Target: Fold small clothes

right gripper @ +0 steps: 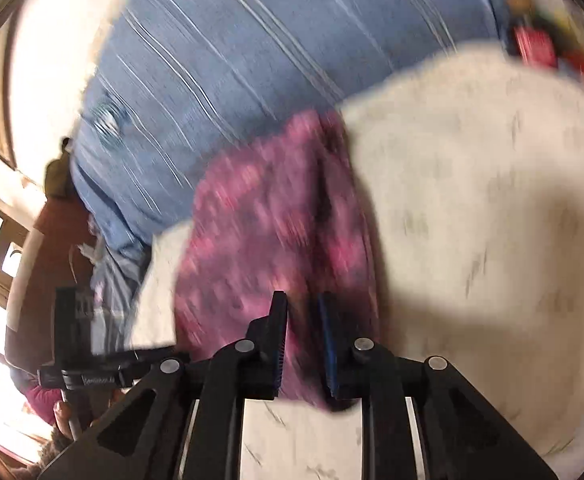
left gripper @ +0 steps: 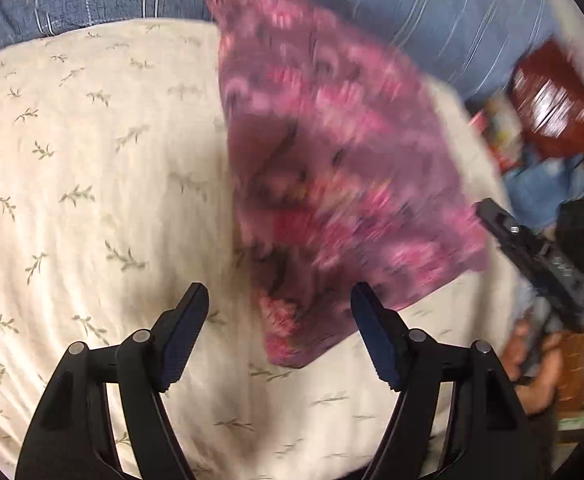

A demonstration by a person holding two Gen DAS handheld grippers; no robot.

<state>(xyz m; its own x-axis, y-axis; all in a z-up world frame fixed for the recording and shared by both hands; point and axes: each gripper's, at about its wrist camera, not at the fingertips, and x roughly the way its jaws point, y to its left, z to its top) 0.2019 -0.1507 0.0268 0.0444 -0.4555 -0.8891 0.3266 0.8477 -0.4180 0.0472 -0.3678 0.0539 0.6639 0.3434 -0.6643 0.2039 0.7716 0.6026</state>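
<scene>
the small pink and magenta patterned fabric garment (left gripper: 324, 168) lies on the cream bedsheet printed with little green sprigs (left gripper: 91, 160), its long axis running from just ahead of the tongs away toward the blue striped quilt (left gripper: 412, 12) at the far side. the left gripper (left gripper: 279, 300) stands wide open and empty over the sheet, with the garment's near corner just beyond and between its fingertips, not touched. the right gripper (right gripper: 302, 308) has its jaws narrowly apart with the garment's near edge lying between them; the blur hides whether the pads press the cloth, so a grip cannot be told. the right gripper looks the nearer to the cloth. for a fold, the near edge would likely be carried toward the far end, along that long axis. open sheet lies to the left of the garment; on the right the bed edge and cluttered floor are near, leaving less room.
</scene>
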